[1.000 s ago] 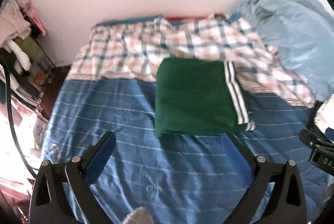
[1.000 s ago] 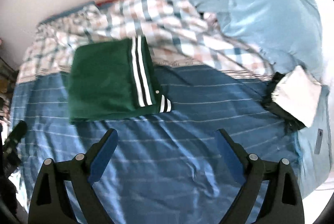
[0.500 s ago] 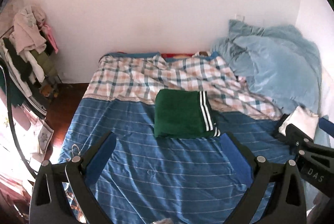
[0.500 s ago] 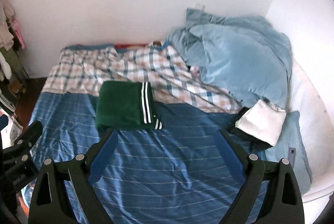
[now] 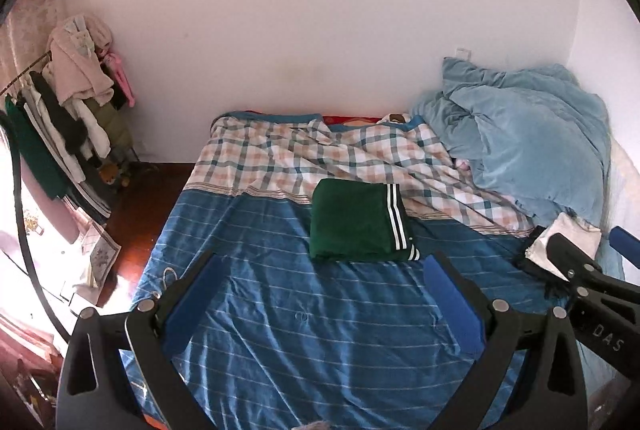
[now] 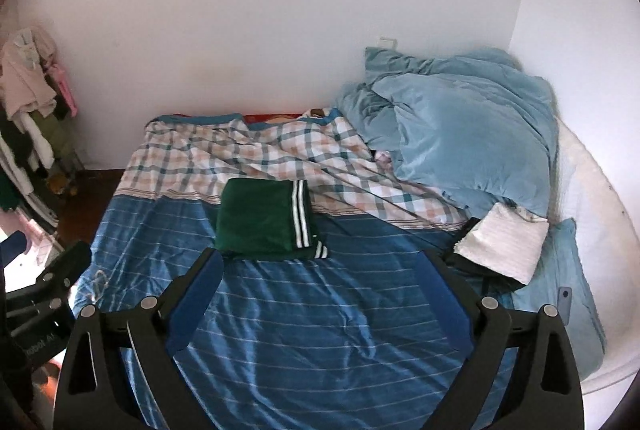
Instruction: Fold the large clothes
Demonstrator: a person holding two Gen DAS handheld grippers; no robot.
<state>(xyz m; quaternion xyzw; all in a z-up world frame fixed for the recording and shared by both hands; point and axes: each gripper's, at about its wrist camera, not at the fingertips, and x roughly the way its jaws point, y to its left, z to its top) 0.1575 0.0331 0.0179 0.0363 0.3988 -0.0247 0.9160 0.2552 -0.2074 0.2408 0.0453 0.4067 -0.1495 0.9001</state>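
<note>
A dark green garment with white stripes (image 5: 352, 222) lies folded into a neat rectangle on the blue striped bed cover (image 5: 304, 318), near the plaid sheet. It also shows in the right wrist view (image 6: 264, 222). My left gripper (image 5: 324, 278) is open and empty, held back above the near part of the bed. My right gripper (image 6: 320, 278) is open and empty too, well short of the garment. The right gripper's body shows at the right edge of the left wrist view (image 5: 588, 294).
A plaid sheet (image 5: 320, 157) covers the bed's far end. A light blue duvet (image 6: 460, 129) is heaped at the far right. A white folded cloth on dark fabric (image 6: 504, 246) lies at the right. A clothes rack (image 5: 64, 117) stands at the left by the wall.
Both grippers have pulled back and up from the bed. The folded green garment now looks smaller and farther away. It has not moved.
</note>
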